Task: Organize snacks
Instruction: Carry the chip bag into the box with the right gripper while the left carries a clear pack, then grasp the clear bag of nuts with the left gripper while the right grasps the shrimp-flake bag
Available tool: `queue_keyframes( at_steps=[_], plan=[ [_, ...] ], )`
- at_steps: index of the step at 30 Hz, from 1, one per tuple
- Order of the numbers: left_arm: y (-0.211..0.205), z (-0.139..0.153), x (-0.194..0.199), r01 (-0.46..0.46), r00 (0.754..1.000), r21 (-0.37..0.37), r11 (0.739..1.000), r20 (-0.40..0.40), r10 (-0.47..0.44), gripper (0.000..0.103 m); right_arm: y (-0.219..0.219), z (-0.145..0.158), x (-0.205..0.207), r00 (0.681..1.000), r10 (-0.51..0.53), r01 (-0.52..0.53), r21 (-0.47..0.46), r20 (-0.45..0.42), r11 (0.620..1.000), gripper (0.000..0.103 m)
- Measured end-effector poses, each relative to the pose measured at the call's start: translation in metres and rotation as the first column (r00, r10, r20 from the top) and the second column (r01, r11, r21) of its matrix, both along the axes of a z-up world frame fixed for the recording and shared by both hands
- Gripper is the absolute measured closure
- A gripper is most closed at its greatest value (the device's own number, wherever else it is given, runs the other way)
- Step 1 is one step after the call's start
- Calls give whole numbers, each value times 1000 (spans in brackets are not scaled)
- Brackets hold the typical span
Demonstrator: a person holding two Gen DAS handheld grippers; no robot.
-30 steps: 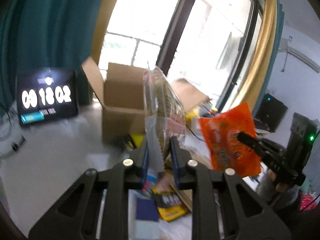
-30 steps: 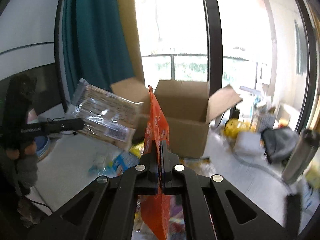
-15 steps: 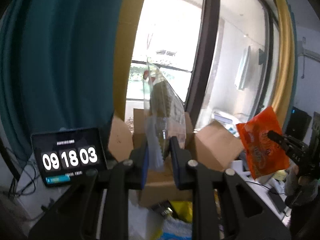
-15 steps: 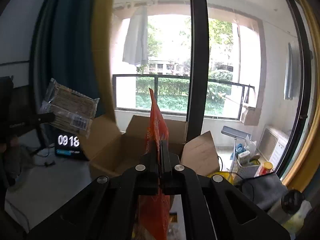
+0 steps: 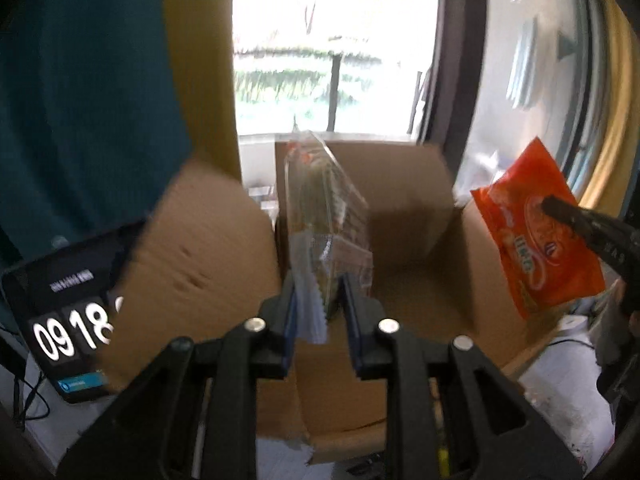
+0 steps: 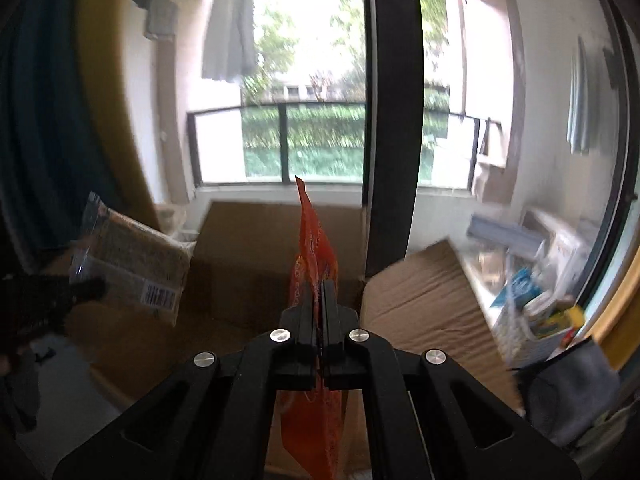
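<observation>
Both packs are now up over the cardboard box (image 5: 404,216); 1 second ago they hung short of it, above the cluttered bench, with the box well beyond.

- Left gripper (image 5: 318,300): fingers slightly apart and starting to open, the clear cracker pack (image 5: 326,208) between them. Pads look to be touching its crimped lower edge, so it's not dropped yet. The pack stands upright over the box's near-left part, in front of the far wall.
- Right gripper (image 6: 321,304): fingers fully closed on the orange snack bag (image 6: 314,248), pinched edge-on. From the left wrist view the bag hangs at the right side of the box, above the right flap.
- The clock tablet (image 5: 60,320) on the left is half hidden behind the box's left flap, which shows how close the left gripper has come.

Read: transport looks done and this is the release step. The left pack goes first; the right shows no sign of letting go. Risk: the orange bag sits near the right flap rather than over the opening, so I'd want it further left before release. Box floor not visible from either view, so I can't tell what's already inside.
</observation>
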State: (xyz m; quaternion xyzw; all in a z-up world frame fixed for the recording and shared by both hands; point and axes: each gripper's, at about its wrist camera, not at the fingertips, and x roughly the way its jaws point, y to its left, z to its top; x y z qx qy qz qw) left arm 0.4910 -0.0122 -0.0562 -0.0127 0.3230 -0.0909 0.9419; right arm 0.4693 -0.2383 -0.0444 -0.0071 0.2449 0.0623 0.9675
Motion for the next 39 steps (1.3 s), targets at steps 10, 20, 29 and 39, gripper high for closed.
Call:
queue_keyframes(
  at_steps=[10, 20, 29, 39],
  plan=[
    [-4, 17, -30, 15, 999, -59, 998, 38, -13, 33, 4, -11, -13, 999, 21, -21, 4, -48, 1000, 48],
    [14, 37, -134, 9, 994, -62, 998, 109, -2, 32, 9, -2, -100, 993, 115, -115, -7, -11, 993, 47],
    [38, -4, -207, -66, 996, -70, 995, 56, 70, 27, 13, -24, -166, 976, 216, -218, -88, -38, 972, 47],
    [43, -78, -247, -140, 983, -53, 989, -124, 133, 26, -19, -55, -216, 977, 201, -207, -85, -76, 975, 47]
  ],
)
